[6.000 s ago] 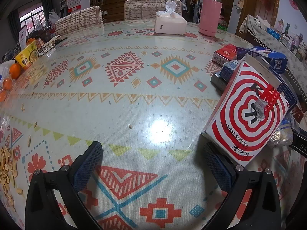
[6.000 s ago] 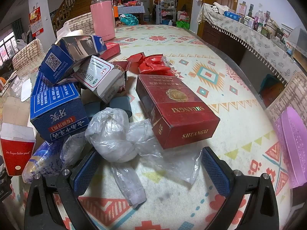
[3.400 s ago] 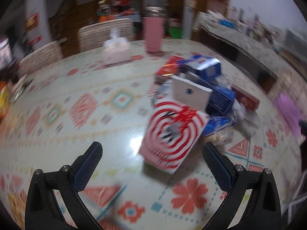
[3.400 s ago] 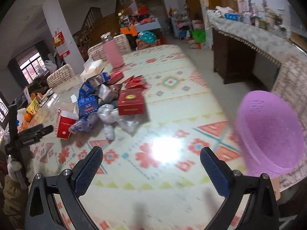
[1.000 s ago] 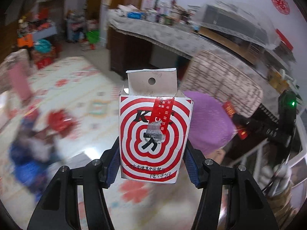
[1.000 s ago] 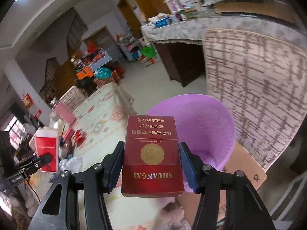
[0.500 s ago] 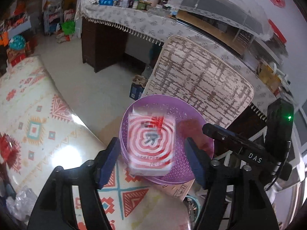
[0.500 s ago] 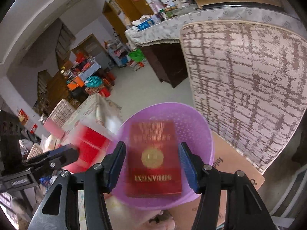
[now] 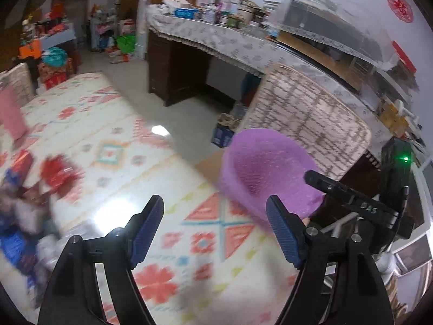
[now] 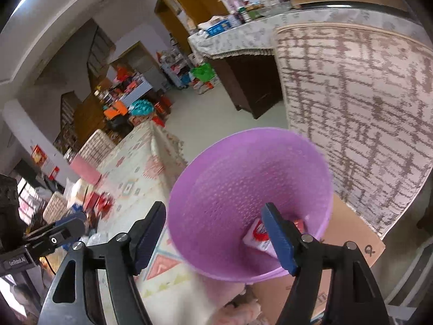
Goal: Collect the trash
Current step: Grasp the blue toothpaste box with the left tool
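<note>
A second ago the left gripper [image 9: 215,223] clamped the red-and-white spiral box and the right gripper [image 10: 213,228] clamped the red Shuangxi carton; now both sets of jaws are opening with nothing between them. The spiral box [image 10: 258,234] now lies low inside the purple bin [image 10: 230,189], a scrap of red [image 10: 299,223] beside it, likely the carton

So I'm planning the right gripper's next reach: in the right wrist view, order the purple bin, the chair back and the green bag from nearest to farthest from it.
1. Purple bin, just ahead of the opening, empty right gripper.
2. Chair back, behind the bin, right.
3. Green bag, far across the floor.
</note>
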### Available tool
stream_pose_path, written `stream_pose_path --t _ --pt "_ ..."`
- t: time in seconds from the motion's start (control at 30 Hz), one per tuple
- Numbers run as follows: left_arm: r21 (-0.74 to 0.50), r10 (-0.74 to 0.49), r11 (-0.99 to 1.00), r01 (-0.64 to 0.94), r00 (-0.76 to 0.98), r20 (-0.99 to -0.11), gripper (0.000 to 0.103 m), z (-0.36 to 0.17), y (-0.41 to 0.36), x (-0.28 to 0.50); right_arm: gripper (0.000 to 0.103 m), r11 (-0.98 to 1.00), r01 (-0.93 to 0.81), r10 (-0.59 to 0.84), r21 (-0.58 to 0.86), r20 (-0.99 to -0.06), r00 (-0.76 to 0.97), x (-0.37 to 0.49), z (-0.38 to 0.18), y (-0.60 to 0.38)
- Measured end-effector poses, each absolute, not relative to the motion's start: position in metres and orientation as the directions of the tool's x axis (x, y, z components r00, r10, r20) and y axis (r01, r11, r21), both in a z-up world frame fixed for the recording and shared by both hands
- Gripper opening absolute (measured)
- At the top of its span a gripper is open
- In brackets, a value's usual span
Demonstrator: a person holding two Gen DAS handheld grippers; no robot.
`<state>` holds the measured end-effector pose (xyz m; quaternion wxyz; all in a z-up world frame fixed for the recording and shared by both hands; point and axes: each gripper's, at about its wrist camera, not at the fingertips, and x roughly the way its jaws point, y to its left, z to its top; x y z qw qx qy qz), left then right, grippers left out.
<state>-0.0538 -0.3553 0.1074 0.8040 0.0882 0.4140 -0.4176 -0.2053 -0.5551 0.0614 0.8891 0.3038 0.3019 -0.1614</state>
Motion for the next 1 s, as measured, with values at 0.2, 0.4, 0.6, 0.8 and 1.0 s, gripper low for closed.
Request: stream_pose_path --t 0.2,0.4,0.6,0.8,1.0 --pt "-0.106 -0.509 0.762 0.639 0.488 -0.710 0.081 0.125 -0.266 -0.033 0.084 0.805 0.401 -0.033 0.437 -0.642 0.766 -0.186 0.059 -0.515" --pt "-0.129 -0.397 0.886 0.445 0.587 -0.705 0.087 0.134 -0.175 0.021 0.085 0.828 0.319 0.065 0.461 -0.644 0.763 -0.156 0.049 -0.465" --pt "-0.187 -0.357 0.920 0.344 0.543 -0.760 0.088 0.115 -0.143 0.083 0.085 0.840 0.256 0.135 0.478 -0.642 0.755 -0.121 0.033 -0.417" --pt "-0.158 -0.314 0.926 0.343 0.468 -0.826 0.088 0.085 -0.158 0.122 0.085 0.846 0.229 0.181 0.482 -0.662 0.728 -0.099 0.013 -0.384" --pt "-0.253 -0.365 0.916 0.310 0.388 -0.846 0.087 0.064 -0.161 0.141 0.086 0.864 0.223 0.166 0.452 -0.673 0.721 -0.094 0.010 -0.377"
